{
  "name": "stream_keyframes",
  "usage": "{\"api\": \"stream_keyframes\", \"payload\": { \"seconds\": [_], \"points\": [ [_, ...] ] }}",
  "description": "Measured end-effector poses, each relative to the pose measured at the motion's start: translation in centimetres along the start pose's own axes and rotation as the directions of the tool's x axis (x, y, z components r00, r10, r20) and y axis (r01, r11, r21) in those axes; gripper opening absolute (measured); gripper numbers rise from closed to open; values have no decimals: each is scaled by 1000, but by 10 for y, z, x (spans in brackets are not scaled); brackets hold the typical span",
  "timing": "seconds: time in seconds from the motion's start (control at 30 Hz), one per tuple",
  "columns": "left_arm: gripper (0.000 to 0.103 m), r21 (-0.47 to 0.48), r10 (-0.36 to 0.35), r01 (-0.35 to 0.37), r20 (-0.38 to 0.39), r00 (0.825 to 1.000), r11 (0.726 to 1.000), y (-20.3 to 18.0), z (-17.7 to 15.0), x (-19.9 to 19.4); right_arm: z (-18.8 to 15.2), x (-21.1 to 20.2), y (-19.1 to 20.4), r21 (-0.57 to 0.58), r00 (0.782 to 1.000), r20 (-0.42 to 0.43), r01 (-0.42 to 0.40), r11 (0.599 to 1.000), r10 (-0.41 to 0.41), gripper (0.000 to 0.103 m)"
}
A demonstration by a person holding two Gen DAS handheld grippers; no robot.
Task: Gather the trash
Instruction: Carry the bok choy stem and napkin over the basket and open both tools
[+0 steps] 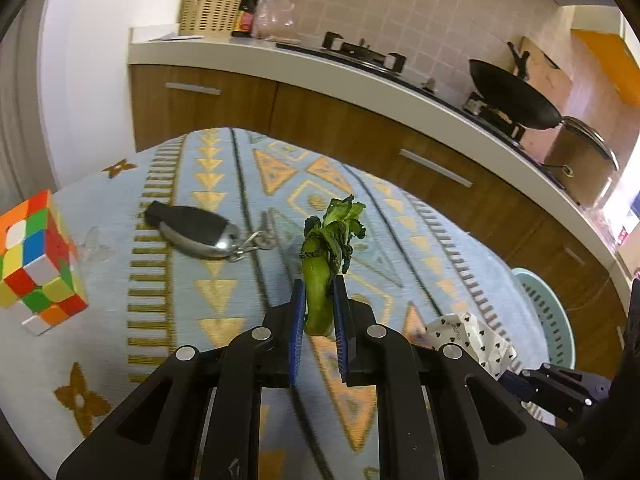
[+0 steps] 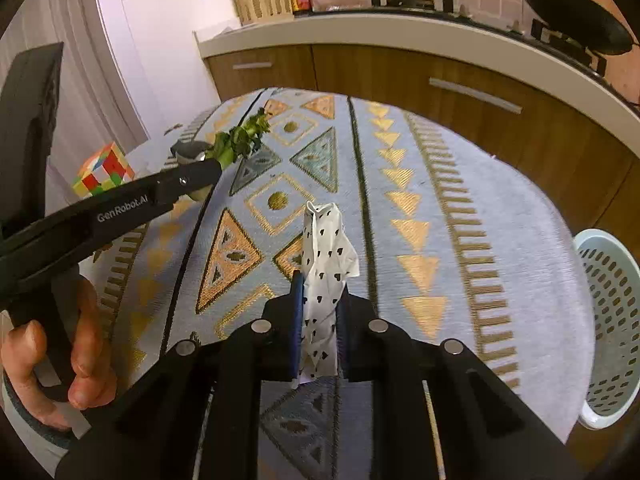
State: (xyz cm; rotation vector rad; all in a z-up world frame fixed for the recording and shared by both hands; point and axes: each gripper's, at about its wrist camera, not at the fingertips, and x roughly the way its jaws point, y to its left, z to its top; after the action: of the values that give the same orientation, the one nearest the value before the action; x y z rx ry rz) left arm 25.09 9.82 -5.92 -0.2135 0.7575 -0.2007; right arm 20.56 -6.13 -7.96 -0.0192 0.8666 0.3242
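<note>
My left gripper (image 1: 319,296) is shut on a wilted green vegetable stalk (image 1: 322,264), held above the patterned tablecloth; the stalk also shows in the right wrist view (image 2: 240,140). My right gripper (image 2: 320,292) is shut on a crumpled white wrapper with black hearts (image 2: 326,264), lifted over the table; the wrapper also shows in the left wrist view (image 1: 472,338). A pale green perforated basket (image 2: 612,320) stands beyond the table's right edge, also in the left wrist view (image 1: 548,312).
A Rubik's cube (image 1: 38,262) and a black-and-silver car key (image 1: 192,228) lie on the tablecloth (image 1: 224,184) at the left. A kitchen counter (image 1: 360,76) with stove and wok (image 1: 512,96) runs behind the table.
</note>
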Motion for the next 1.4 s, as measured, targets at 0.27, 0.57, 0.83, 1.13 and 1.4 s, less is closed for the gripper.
{"api": "stream_keyframes", "payload": {
  "seconds": [0.27, 0.57, 0.83, 1.13, 1.4],
  "points": [
    [12, 59, -54, 52, 18, 998, 997, -37, 4, -15, 9, -48, -28, 37, 994, 102, 30, 999, -33, 12],
    [12, 157, -148, 141, 34, 988, 977, -109, 9, -30, 13, -104, -94, 161, 977, 195, 54, 986, -85, 12],
    [12, 235, -235, 227, 10, 972, 945, -184, 9, -26, 0, -140, -163, 274, 953, 231, 132, 953, -198, 12],
    [12, 290, -294, 305, -82, 952, 907, -260, -9, 6, -28, -157, -241, 409, 932, 196, 204, 890, -304, 12],
    [12, 299, -309, 343, -155, 938, 891, -295, -26, 39, -46, -153, -281, 461, 938, 141, 220, 859, -316, 12]
  ]
}}
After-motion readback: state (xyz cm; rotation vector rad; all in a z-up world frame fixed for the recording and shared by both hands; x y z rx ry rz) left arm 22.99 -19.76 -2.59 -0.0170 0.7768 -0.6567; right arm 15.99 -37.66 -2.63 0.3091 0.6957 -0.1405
